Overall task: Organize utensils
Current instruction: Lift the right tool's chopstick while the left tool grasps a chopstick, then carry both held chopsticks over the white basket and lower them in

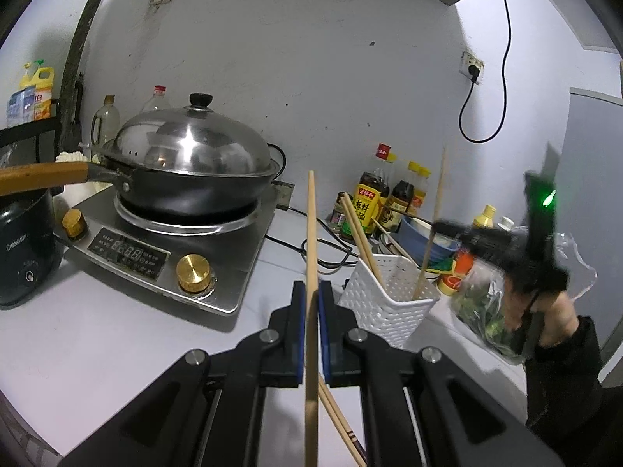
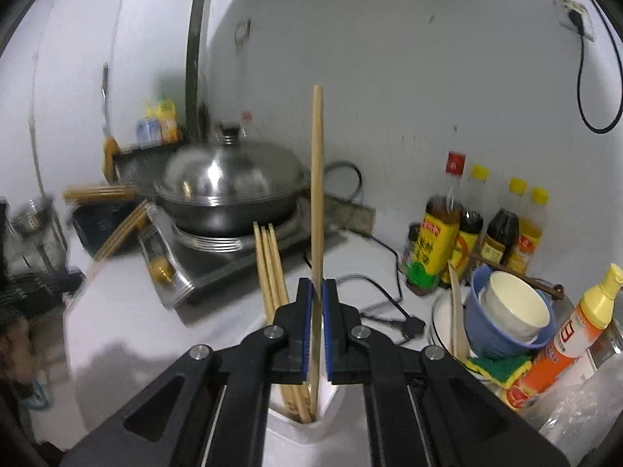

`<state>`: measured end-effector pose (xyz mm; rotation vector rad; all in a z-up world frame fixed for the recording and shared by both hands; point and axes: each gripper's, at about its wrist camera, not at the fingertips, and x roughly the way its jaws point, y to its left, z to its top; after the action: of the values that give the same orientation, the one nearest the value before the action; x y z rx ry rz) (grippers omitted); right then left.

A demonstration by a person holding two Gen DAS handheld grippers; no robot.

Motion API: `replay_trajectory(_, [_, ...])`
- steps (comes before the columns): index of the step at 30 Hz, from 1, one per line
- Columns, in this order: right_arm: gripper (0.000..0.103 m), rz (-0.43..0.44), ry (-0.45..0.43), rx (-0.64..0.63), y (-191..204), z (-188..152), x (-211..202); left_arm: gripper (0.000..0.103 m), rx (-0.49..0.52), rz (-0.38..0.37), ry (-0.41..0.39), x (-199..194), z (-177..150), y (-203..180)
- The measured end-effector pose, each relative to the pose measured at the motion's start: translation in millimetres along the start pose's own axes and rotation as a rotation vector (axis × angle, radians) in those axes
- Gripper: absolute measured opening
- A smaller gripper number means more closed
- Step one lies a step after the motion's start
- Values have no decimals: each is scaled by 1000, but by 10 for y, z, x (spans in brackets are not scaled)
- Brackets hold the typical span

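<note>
My left gripper [image 1: 310, 292] is shut on a wooden chopstick [image 1: 311, 233] that stands upright, above the counter left of the white perforated utensil basket [image 1: 389, 303]. More chopsticks [image 1: 360, 241] lean inside the basket. Other chopsticks [image 1: 338, 424] lie on the counter under my left gripper. My right gripper [image 2: 317, 292] is shut on another upright chopstick [image 2: 317, 179], whose lower end is inside the basket [image 2: 303, 436], beside several chopsticks [image 2: 268, 264]. In the left wrist view the right gripper [image 1: 440, 229] appears blurred at the right, over the basket.
A lidded wok [image 1: 187, 171] sits on an induction cooker [image 1: 163, 257] at the left. Sauce bottles [image 1: 373, 198], stacked bowls [image 2: 502, 311], a sponge and a bag of greens [image 1: 486, 311] crowd the right. A power cord [image 2: 385, 303] lies behind the basket.
</note>
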<state>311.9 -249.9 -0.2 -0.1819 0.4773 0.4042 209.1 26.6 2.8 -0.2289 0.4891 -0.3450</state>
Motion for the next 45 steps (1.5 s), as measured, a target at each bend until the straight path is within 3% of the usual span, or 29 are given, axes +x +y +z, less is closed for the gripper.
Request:
replay_trajectory(3, [5,-45,92,-70,134,-181,269,5,-4,-7,5,16,-20,21])
replay_trajectory(9, [9,19,139,-61,254,-360,480,5,-7,-14,23,61,-39,35])
replay_trajectory(12, [22,28,125,-78,287,-383,479,5,-11,-18,26,98,-35,24])
replay_trajectory(22, [22,60,97,-15,131,-373,416,5,6,-35,33,251,18,-132])
replay_trajectory(26, [22,120,98,-20,174,-372,446,5,5,-32,37,282,19,-155])
replay_trajectory(31, [22,67,134,-19,139,-405,537,5,-4,-32,43,315,16,-121])
replay_trajectory(37, [23,26,159,-4,-17,-599,292,5,-21,-51,48,362,9,-36])
replay_trajectory(45, [22,171,163,-123,407,-629,16,5,-34,-83,41,340,-35,0])
